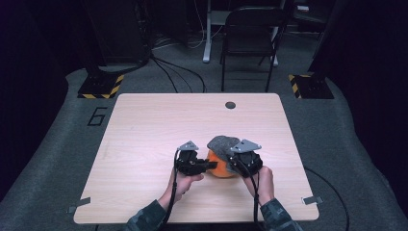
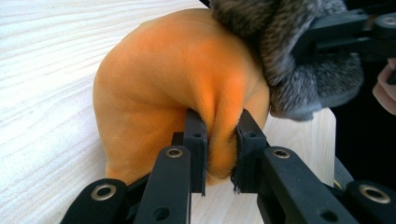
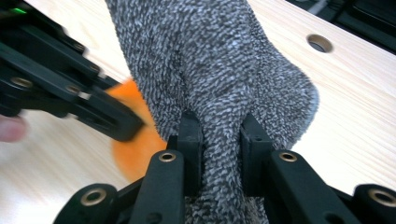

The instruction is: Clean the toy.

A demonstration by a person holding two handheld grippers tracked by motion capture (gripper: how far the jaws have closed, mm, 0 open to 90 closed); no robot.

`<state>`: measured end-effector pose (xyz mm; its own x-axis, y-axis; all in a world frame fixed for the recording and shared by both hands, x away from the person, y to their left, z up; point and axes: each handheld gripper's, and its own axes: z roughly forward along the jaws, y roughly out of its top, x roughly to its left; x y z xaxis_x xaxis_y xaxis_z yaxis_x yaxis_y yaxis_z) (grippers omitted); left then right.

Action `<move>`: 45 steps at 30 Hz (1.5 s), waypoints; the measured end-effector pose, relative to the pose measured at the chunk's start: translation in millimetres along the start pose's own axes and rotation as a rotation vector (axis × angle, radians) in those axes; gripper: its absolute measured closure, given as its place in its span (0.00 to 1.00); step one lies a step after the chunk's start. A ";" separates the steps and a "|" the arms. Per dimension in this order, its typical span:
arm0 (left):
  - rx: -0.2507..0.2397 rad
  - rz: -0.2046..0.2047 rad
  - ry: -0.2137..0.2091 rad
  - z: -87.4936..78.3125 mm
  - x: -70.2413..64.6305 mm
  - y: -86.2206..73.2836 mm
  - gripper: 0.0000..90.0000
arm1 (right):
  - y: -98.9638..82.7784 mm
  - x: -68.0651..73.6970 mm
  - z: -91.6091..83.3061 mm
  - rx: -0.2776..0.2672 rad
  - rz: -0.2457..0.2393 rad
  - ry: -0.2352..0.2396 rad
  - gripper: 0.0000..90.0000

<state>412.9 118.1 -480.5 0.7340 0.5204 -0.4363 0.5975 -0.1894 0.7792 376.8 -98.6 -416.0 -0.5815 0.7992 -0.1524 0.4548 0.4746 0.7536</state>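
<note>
Orange cloth point(image 2: 177, 88) bunched on desk point(image 1: 144, 144), near front edge, right of centre; fold pinched by left hand-held gripper point(image 2: 219, 144). Grey fuzzy cloth point(image 3: 215, 60) draped over orange one, touching; fold pinched by right hand-held gripper point(image 3: 219, 149). Round hole point(image 1: 230, 105) near desk's far edge

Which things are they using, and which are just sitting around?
In use: orange cloth, pinched by the left gripper; grey cloth, pinched by the right gripper.
Sitting around: table, chair, floor cables.
</note>
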 end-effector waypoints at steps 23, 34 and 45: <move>-0.008 0.001 -0.018 0.4 0.7 0.0 0.87 | -55.6 -57.6 45.4 0.229 0.107 -0.146 0.82; -0.014 -0.001 -0.015 -0.6 0.9 0.0 0.87 | -24.0 -52.7 -1.7 0.104 0.115 -0.142 0.82; -0.010 0.002 -0.003 1.0 2.5 -1.4 0.85 | -13.2 -13.2 6.2 0.078 0.017 -0.071 0.83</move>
<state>414.2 118.8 -483.2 0.7363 0.5177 -0.4358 0.5925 -0.1819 0.7848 382.7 -113.2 -428.0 -0.5255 0.8300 -0.1870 0.5171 0.4861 0.7045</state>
